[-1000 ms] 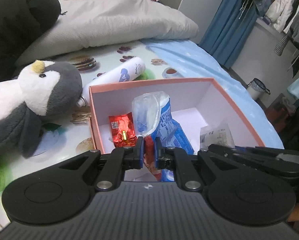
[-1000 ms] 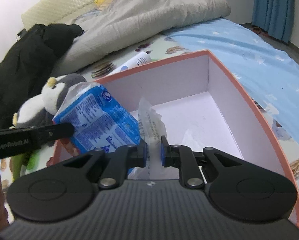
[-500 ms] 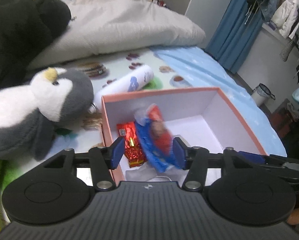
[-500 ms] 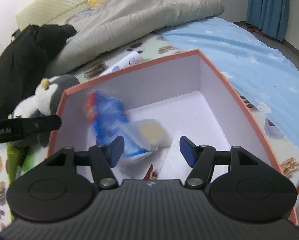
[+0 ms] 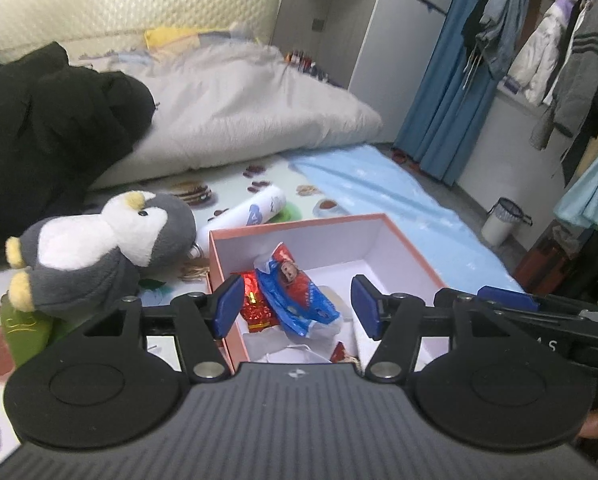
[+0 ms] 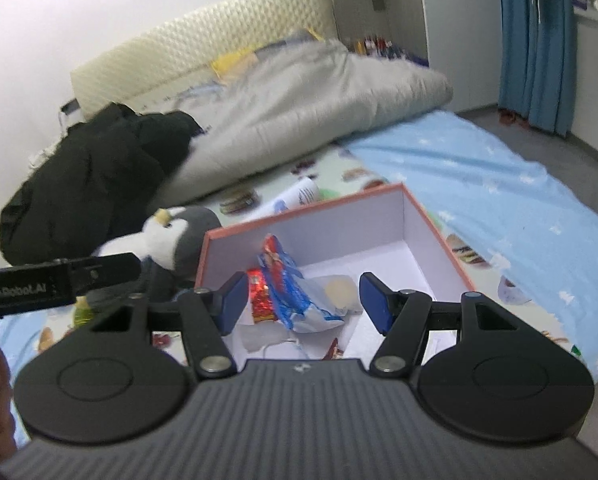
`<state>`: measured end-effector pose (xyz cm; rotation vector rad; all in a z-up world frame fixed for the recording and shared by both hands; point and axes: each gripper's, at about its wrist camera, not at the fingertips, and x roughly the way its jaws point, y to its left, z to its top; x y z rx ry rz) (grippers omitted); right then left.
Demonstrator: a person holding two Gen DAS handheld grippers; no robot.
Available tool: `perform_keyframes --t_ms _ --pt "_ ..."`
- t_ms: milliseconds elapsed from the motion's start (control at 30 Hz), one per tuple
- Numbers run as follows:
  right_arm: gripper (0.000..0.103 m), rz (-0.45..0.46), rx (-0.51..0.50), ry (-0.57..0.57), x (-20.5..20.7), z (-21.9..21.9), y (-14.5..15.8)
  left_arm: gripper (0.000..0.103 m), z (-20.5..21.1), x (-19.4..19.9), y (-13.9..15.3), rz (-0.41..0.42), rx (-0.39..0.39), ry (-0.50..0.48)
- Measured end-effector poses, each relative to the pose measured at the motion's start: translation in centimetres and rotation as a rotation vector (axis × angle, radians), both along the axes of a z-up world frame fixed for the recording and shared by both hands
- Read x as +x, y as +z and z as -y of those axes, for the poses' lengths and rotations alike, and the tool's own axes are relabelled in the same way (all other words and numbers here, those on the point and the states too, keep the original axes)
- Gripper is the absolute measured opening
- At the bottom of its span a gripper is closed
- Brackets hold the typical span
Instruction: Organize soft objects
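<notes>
**Both tongs free above the box, penguin not yet packed**

Left wrist view: the left gripper [image 5: 295,306] is opening, its blue pads [image 5: 226,305] well apart with nothing pinched between them. Beyond and below them the blue snack bag [image 5: 299,300] lies loose in the pink box [image 5: 415,248], leaning on a red packet [image 5: 255,304]. The stuffed penguin [image 5: 99,252] lies on the bed beside the box's left wall, with a white bottle [image 5: 255,212] just behind it. The risk here: the bag stands propped, not flat, so anything soft pushed in on top may crush it or tip it against the wall. Reaching for the penguin could also nudge the bottle into a roll.

Right wrist view: the right gripper [image 6: 301,300] is spread wide and empty above the same box [image 6: 431,220]. The left tool's black body [image 6: 55,280] crosses the frame near the penguin [image 6: 171,236]. With both tools this close, a move by both toward the toy could knock them together. The penguin is bulky and rounded; a shallow pinch on its plush may slip, and it may catch the light box's rim and shove it.
</notes>
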<state>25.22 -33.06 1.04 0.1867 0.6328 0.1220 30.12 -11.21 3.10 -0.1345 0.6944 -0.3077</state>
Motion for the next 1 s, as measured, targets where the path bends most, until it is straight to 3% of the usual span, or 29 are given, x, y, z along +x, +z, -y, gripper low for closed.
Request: perform_keyframes --t_ms 300,500,700,1000 --pt "0.064 0.082 -0.027 -0.014 -6.8 -0.5 3.2 0.068 -0.9 -7.6 4.0 0.072 -0.03 -0.014" --pt "0.064 0.114 -0.016 -0.032 -11.2 -0.6 3.7 0.078 -2.0 -12.2 5.1 0.103 -0.04 -0.009" --pt "0.064 0.126 -0.018 -0.047 -14.2 -0.8 3.0 0.095 -2.3 -15.9 5.0 0.123 -0.025 -0.005" --pt "0.066 0.123 -0.025 -0.066 -15.4 -0.7 1.2 0.103 -2.3 -18.6 3.1 0.097 -0.007 0.015"
